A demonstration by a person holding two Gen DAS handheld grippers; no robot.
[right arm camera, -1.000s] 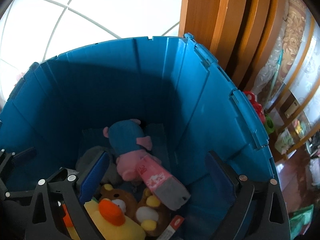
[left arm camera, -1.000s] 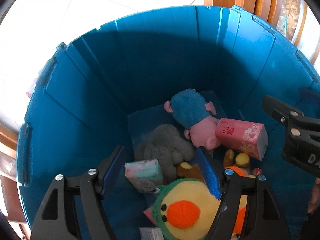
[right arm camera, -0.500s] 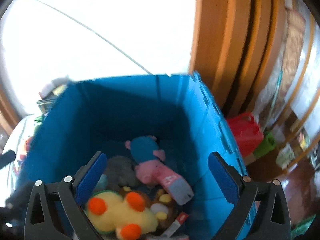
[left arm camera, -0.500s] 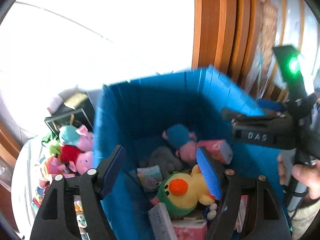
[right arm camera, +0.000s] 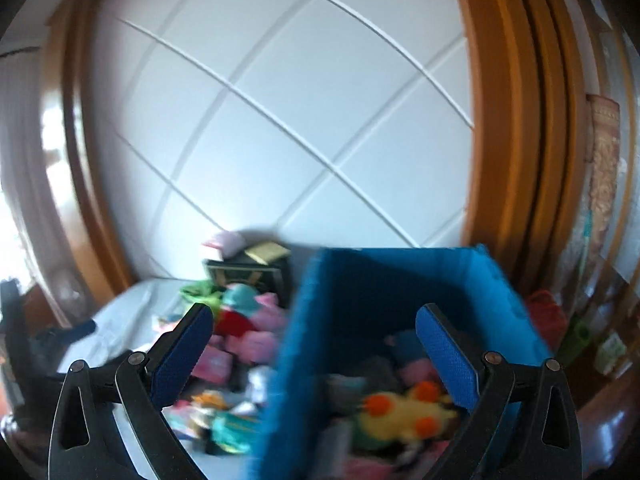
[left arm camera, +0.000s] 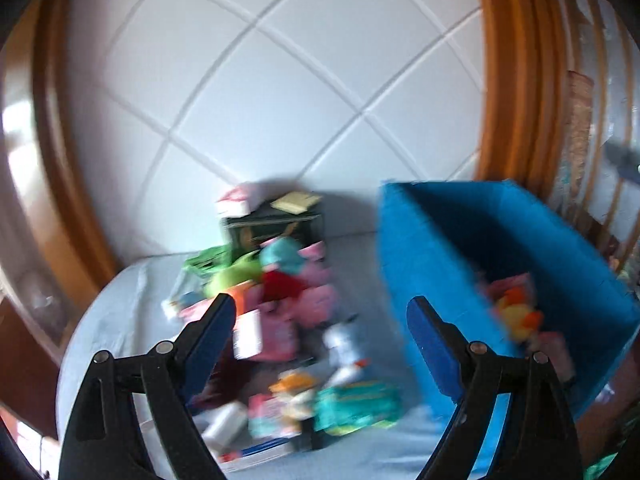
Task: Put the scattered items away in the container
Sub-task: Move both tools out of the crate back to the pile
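A blue bin stands on a pale sheet, with a yellow plush duck and other soft toys inside. Left of it lies a heap of scattered toys and packets, blurred by motion. My left gripper hangs above the heap, its jaws opening with nothing between them. My right gripper stands wide open and empty over the bin's left wall.
A dark box with a pink packet on top stands behind the heap against the white tiled wall. Brown wooden frames rise at both sides. A red bag sits right of the bin.
Both grippers have pulled up and back out of the bin and swung left, so the heap beside the bin is now in view. The left jaws have spread wider.
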